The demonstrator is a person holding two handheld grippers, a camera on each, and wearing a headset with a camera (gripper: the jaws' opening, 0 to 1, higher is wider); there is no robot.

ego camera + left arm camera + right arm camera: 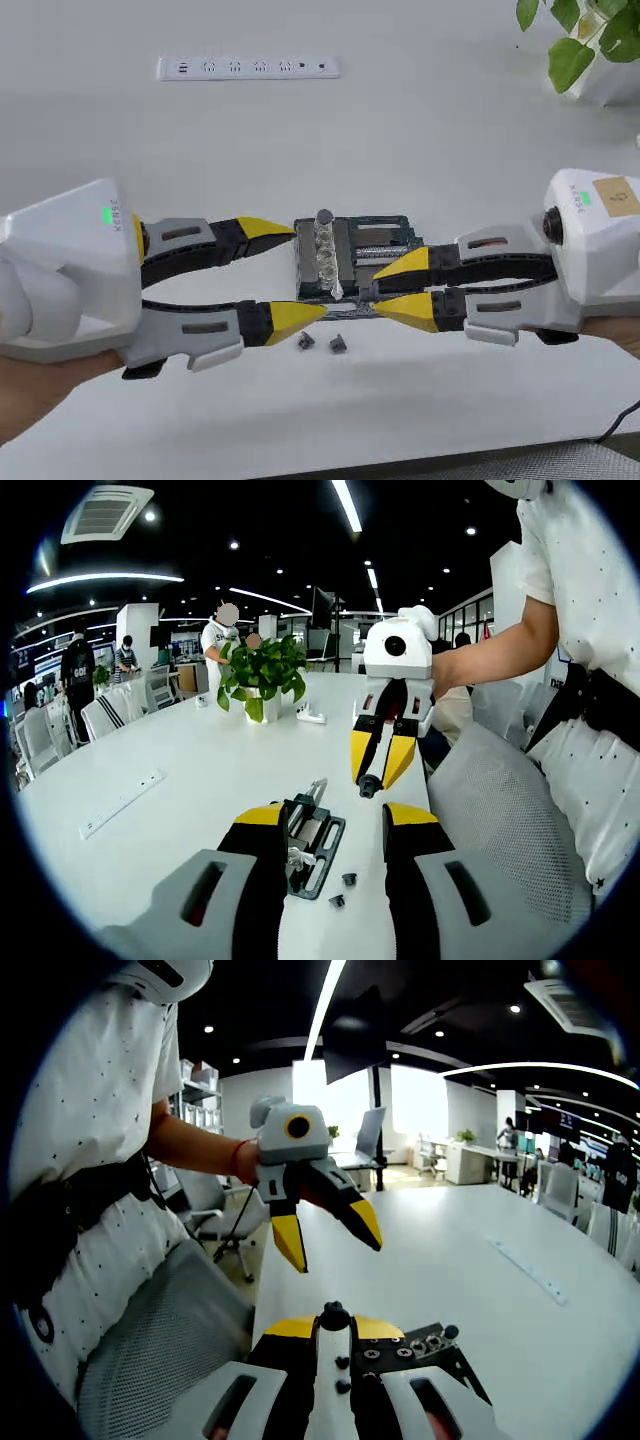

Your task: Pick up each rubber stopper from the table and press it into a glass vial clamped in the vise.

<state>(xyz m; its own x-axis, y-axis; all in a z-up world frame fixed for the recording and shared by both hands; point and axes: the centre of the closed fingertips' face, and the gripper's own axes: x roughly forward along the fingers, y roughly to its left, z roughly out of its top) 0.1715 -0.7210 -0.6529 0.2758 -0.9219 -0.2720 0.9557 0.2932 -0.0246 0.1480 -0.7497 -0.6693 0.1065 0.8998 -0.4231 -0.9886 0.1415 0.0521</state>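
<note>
A dark vise (375,235) on the white table clamps a row of glass vials (326,262). The far vial carries a dark rubber stopper (323,216). Two loose stoppers (306,341) (338,344) lie just in front of the vise. My right gripper (375,290) comes in from the right, beside the near end of the vials, shut on a dark stopper (368,783) (333,1315). My left gripper (305,270) reaches in from the left and is open wide, its jaws on either side of the vise's left end, holding nothing.
A white power strip (248,68) lies at the far side of the table. A potted plant (580,40) stands at the far right corner. Chairs and the person's body sit behind the table's near edge in the gripper views.
</note>
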